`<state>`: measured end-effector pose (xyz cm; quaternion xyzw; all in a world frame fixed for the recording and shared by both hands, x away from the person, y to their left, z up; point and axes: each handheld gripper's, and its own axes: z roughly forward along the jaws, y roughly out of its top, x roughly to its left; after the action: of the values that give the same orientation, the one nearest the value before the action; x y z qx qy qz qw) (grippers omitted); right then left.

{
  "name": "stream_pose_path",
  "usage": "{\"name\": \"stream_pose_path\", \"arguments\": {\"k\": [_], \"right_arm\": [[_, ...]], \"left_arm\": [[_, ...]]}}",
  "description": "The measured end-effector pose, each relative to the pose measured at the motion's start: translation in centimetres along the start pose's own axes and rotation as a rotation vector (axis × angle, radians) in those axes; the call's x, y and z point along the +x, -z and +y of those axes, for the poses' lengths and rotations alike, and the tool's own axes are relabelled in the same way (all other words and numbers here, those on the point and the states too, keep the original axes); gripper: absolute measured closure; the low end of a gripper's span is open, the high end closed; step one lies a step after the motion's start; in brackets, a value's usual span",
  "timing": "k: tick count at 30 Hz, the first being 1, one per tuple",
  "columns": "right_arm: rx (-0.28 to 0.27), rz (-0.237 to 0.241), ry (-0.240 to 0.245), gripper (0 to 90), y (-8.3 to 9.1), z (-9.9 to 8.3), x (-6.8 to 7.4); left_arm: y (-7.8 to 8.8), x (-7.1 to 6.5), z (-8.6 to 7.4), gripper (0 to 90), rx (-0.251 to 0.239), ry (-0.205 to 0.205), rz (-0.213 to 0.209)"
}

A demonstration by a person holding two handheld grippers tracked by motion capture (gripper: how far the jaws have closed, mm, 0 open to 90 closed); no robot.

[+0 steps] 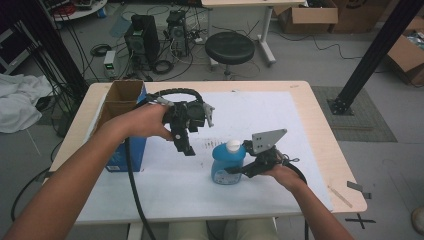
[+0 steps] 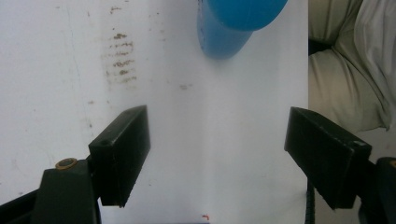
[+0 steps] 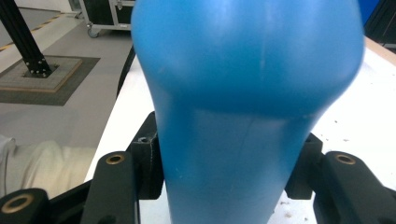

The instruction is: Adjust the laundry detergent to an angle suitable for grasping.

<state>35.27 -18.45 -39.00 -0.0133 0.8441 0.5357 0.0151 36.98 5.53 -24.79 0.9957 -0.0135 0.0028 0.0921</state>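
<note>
Blue bottle (image 1: 227,167) w/ white cap (image 1: 233,145); black claws.

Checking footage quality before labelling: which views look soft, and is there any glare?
Right gripper view: the blue bottle sits so close that it looks soft. Left gripper view: jaws fairly sharp, the white table sheet bright and washed out. High view: even light, no strong glare.

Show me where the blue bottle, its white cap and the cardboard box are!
blue bottle (image 1: 226,167): high view, front of its body.
white cap (image 1: 233,145): high view, top of the cap.
cardboard box (image 1: 121,102): high view, its open brown flap.
</note>
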Motion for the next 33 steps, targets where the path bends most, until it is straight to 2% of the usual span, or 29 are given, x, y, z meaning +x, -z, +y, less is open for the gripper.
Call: {"name": "stream_pose_path", "arguments": {"k": [3,15,33], "right_arm": [[0.013,0.006,0.004,44.4,-0.20,-0.24,0.09],[0.009,0.013,0.003,44.0,-0.18,-0.38,-0.04],[0.006,0.014,-0.034,42.1,-0.24,-0.69,-0.26]], "left_arm": [[-0.04,0.03,0.06,23.1,-0.002,-0.001,-0.002],[-0.11,0.07,0.21,23.1,0.000,-0.002,-0.003],[-0.17,0.02,0.05,23.1,-0.004,0.000,-0.001]]}}
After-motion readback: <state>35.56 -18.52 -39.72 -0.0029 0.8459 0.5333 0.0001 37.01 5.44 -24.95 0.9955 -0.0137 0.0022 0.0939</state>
